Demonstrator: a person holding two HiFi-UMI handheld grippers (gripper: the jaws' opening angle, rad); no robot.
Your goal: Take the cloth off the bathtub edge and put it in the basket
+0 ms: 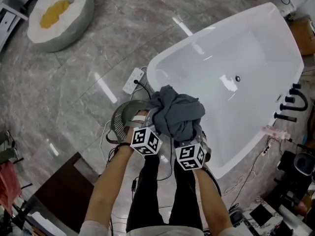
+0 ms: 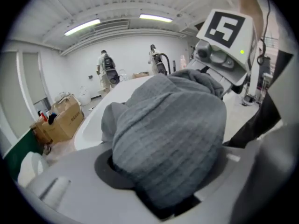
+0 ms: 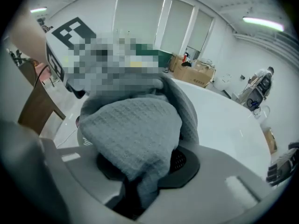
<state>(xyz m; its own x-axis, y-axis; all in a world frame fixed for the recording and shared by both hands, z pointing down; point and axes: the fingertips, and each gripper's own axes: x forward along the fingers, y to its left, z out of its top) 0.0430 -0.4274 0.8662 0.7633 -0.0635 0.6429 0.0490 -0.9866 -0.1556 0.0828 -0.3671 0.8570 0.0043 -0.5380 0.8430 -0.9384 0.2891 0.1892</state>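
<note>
Cloth (image 1: 176,113), 1, clamped in 2 hand-held grippers (image 1: 146,128) (image 1: 193,141).

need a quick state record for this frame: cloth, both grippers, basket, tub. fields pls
cloth: grey ribbed cloth, bunched up, held at the tub's near end
left gripper: shut on the cloth
right gripper: shut on the cloth
basket: round grey basket on the floor, just left of the cloth in the head view; cloth not in it yet
bathtub: white bathtub; whether the cloth touches its rim is hidden
other: white power strip on the floor by the tub
</note>
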